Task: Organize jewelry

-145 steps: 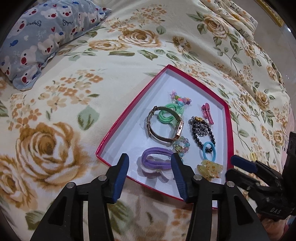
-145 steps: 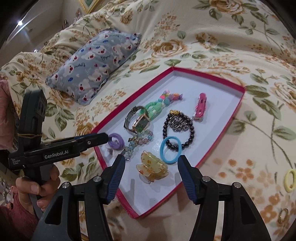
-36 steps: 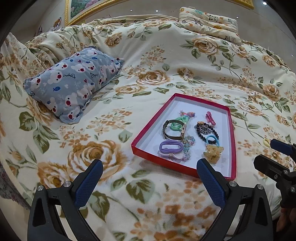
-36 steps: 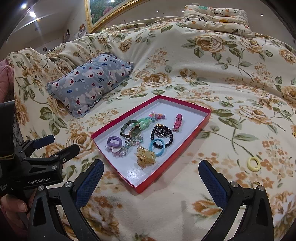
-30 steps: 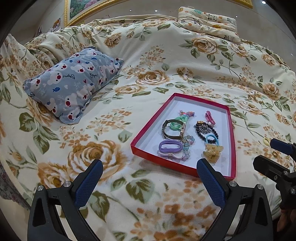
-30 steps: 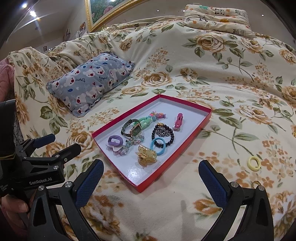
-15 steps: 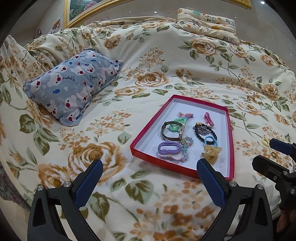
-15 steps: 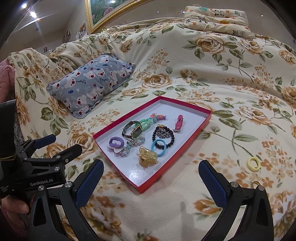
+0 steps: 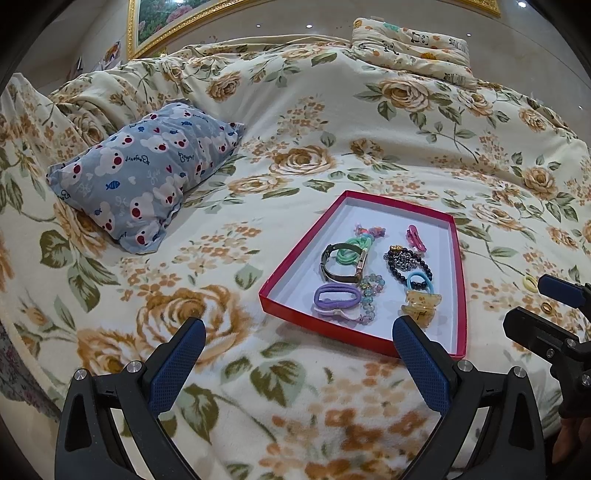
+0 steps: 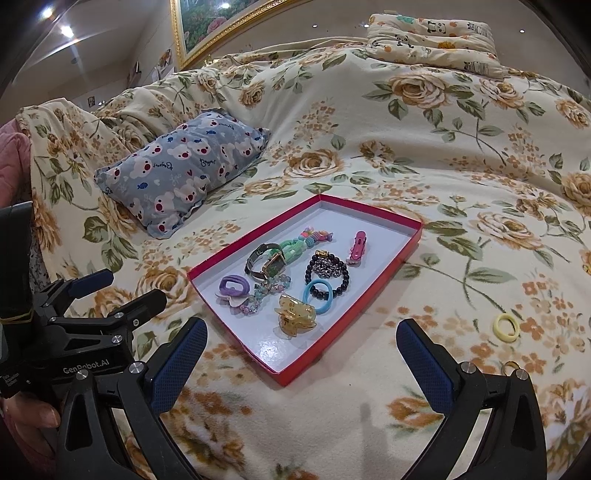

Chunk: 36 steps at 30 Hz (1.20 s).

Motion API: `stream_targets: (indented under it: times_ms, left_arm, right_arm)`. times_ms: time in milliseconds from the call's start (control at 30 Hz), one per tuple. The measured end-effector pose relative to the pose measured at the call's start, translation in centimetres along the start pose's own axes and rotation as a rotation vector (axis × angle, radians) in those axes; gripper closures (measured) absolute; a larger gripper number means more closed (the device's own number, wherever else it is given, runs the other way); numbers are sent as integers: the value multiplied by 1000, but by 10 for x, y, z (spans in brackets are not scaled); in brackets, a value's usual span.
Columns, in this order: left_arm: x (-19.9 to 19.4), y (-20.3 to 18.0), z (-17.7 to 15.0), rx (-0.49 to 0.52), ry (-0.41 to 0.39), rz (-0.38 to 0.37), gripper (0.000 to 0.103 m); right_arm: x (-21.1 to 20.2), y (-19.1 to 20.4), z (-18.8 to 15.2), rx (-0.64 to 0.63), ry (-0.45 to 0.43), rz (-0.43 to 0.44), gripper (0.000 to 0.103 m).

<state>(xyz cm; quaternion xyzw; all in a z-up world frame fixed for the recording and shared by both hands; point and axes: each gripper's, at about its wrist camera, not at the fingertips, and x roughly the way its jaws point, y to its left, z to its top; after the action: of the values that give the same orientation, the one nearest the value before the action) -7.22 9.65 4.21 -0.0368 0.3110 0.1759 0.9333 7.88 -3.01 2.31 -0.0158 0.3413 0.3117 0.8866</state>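
A red-rimmed white tray point(image 9: 457, 266) point(image 10: 413, 236) lies on the floral bed. In it are a purple hair tie point(image 9: 336, 298) point(image 10: 233, 286), a watch point(image 9: 341, 263) point(image 10: 266, 263), a black bead bracelet point(image 9: 406, 260) point(image 10: 327, 272), a blue hair tie point(image 9: 419, 280) point(image 10: 318, 291), a yellow claw clip point(image 9: 421, 302) point(image 10: 295, 314) and a pink clip point(image 9: 416, 237) point(image 10: 357, 246). A yellow hair tie point(image 10: 506, 326) point(image 9: 530, 283) and a gold ring point(image 10: 511, 366) point(image 9: 546, 306) lie on the blanket right of the tray. My left gripper point(image 9: 295, 360) and right gripper point(image 10: 301, 363) are wide open, empty, near the tray's front.
A blue bear-print pillow point(image 9: 144, 173) point(image 10: 184, 158) lies at the left. A folded floral quilt point(image 9: 410, 40) sits at the far back. A gold-framed picture point(image 9: 155, 18) hangs on the wall behind the bed.
Both grippers have opened wide and drawn back and up from the tray over the last seconds. Over the last second the views have hardly shifted.
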Motion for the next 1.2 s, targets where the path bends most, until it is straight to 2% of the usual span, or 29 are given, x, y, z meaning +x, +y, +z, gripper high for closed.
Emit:
stream_targets:
  times_ms: [1200]
  left_arm:
    - [6,0,0,3,15,-5,1]
  right_arm:
    - [-3,9,4,-1,-13,17,0]
